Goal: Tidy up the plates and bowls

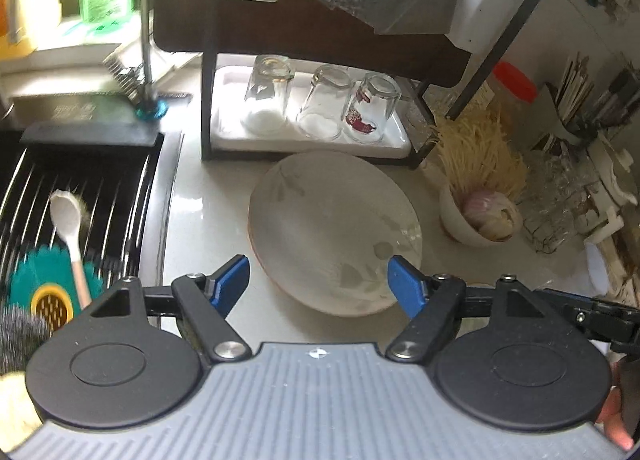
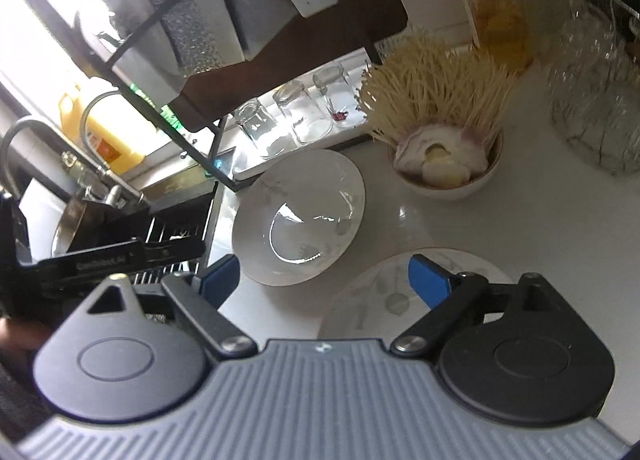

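One white spoon (image 1: 66, 216) with a pink handle, on the black ribbed drying mat (image 1: 92, 188) over the sink, far left. Three clear drinking glasses (image 1: 324, 104), upended in a row on one white tray (image 1: 394, 144) under the dark rack. Two pale plates with faint leaf print: one deep plate (image 1: 332, 232) on the glossy white bench (image 1: 208, 220), one flatter plate (image 2: 384, 292) nearer right. One small round bowl (image 2: 448, 188) of garlic and bristling toothpicks. One red-lidded jar (image 2: 496, 8). Left gripper (image 1: 318, 284): blue fingers spread, empty, above the deep plate's near rim. Right gripper (image 2: 324, 280): fingers spread, empty, over the flatter plate.
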### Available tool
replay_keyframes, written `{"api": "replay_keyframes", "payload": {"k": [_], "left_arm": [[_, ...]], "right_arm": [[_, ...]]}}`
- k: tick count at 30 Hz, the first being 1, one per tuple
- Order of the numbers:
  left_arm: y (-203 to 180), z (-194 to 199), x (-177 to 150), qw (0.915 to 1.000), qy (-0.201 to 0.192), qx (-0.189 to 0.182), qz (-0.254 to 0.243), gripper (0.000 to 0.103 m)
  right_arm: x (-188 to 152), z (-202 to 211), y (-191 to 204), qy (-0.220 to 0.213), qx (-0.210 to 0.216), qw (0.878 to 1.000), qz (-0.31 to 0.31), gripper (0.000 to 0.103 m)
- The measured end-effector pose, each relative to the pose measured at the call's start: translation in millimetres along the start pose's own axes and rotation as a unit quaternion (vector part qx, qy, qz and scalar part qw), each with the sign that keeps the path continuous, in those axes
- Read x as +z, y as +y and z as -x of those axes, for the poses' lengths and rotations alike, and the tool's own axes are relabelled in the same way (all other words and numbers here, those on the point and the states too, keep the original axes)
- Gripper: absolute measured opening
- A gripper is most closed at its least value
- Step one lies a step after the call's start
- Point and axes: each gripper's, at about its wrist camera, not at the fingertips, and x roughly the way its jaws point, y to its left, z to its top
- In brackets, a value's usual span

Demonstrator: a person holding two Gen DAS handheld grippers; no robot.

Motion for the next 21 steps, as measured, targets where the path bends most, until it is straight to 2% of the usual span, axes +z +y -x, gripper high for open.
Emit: {"api": "replay_keyframes", "payload": {"k": [5,9,11,16,21], "left_arm": [[15,-32,11,0.9995,0.023,-0.021,0.005,0.08],[29,-58,17,0.9992,0.036,-0.019,0.002,0.08],[36,-73,22,0.9986,0.051,-0.013,0.007,0.08],[49,-98,34,0.9962,0.082,-0.028,0.012,0.079],[48,-111,38,0.9948,0.096,-0.026,-0.019,0.079]], "right_arm": [[6,-24,4,0.0,-0.007,1.0,-0.012,0.092],[14,-53,-2,0.002,0.004,0.999,-0.036,0.091],[18,-69,-1,0.007,0.0,0.999,-0.035,0.083],[21,-105,3,0.018,-0.031,0.999,-0.012,0.076],[20,-119,1,0.02,-0.063,0.998,-0.004,0.07]]}}
